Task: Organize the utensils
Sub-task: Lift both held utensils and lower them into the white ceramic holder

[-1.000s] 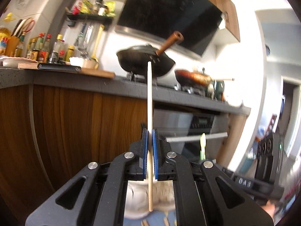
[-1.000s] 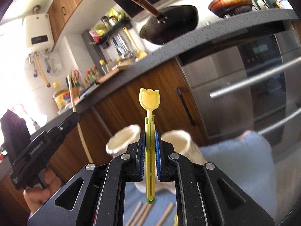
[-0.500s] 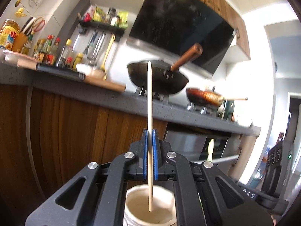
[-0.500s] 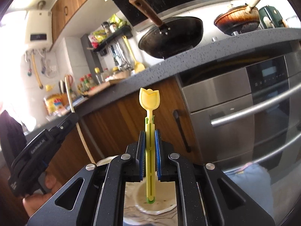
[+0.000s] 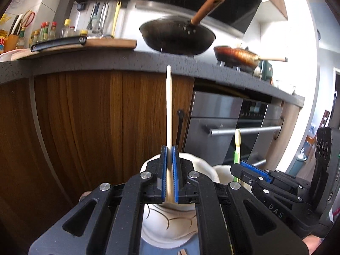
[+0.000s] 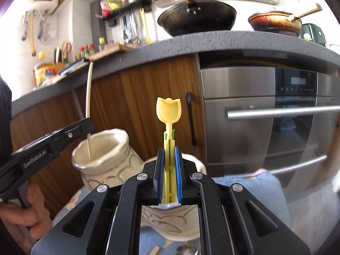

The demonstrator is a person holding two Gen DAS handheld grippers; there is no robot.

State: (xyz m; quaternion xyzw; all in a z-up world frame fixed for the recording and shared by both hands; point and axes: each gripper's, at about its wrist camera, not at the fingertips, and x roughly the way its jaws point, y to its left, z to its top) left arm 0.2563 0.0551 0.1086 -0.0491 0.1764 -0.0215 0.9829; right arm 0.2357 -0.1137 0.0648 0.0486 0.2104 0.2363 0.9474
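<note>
My left gripper (image 5: 169, 150) is shut on a pale wooden chopstick (image 5: 169, 106), held upright with its lower end down inside a cream ceramic jar (image 5: 170, 225). In the right wrist view the same chopstick (image 6: 89, 110) dips into the left jar (image 6: 104, 159). My right gripper (image 6: 169, 153) is shut on a yellow tulip-shaped utensil (image 6: 169, 111), held upright over a second cream jar (image 6: 170, 218). The right gripper (image 5: 252, 167) and the yellow utensil (image 5: 237, 148) also show in the left wrist view.
A wooden cabinet (image 6: 138, 97) and a steel oven (image 6: 265, 116) stand close behind under a grey counter (image 6: 212, 42) with a black wok (image 6: 197, 17). More chopsticks (image 5: 182, 251) lie on a blue cloth (image 6: 267, 193) below the jars.
Both grippers have moved down. The chopstick has sunk deeper into the left jar and the yellow utensil's lower end has gone into the right jar.
</note>
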